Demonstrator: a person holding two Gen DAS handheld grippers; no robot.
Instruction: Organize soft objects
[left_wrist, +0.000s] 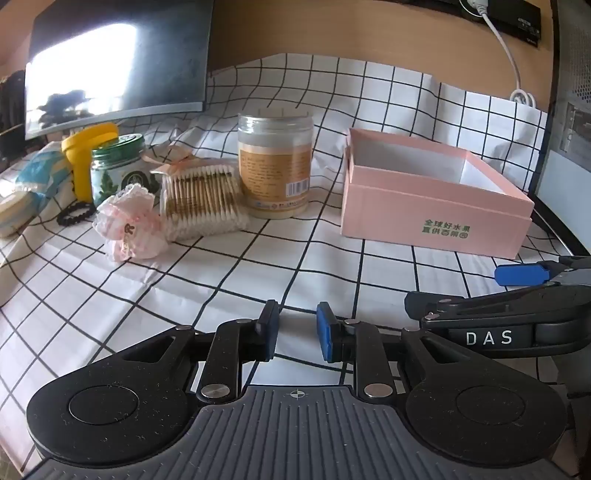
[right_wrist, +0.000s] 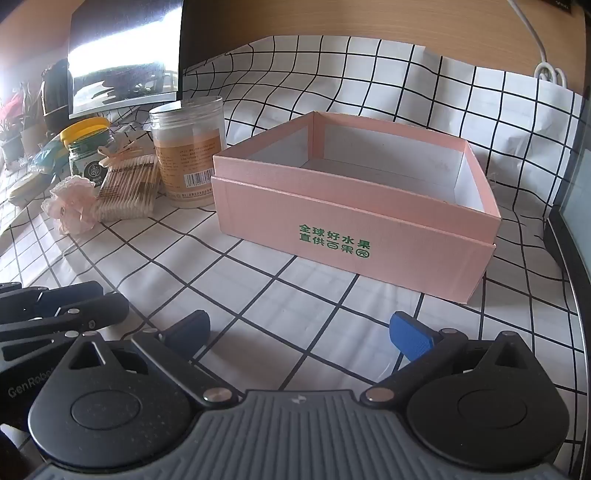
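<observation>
An open pink box (left_wrist: 432, 206) (right_wrist: 354, 221) with green print stands empty on the checked cloth. To its left lie a pink lace scrunchie (left_wrist: 127, 225) (right_wrist: 72, 206), a black hair tie (left_wrist: 75, 214) and a pack of cotton swabs (left_wrist: 201, 201) (right_wrist: 127, 188). My left gripper (left_wrist: 297, 330) hovers near the front edge, jaws a narrow gap apart with nothing between them. My right gripper (right_wrist: 301, 332) stands wide open and empty in front of the box. Its blue fingertip (left_wrist: 517, 275) shows at the right of the left wrist view.
A clear plastic jar (left_wrist: 275, 162) (right_wrist: 188, 147) stands between the swabs and the box. Behind are a green jar (left_wrist: 118, 166), a yellow-lidded container (left_wrist: 86, 155) and a blue-white packet (left_wrist: 40, 170). A monitor (left_wrist: 118, 62) stands at the back left, and a white cable (left_wrist: 509, 55) hangs at the back right.
</observation>
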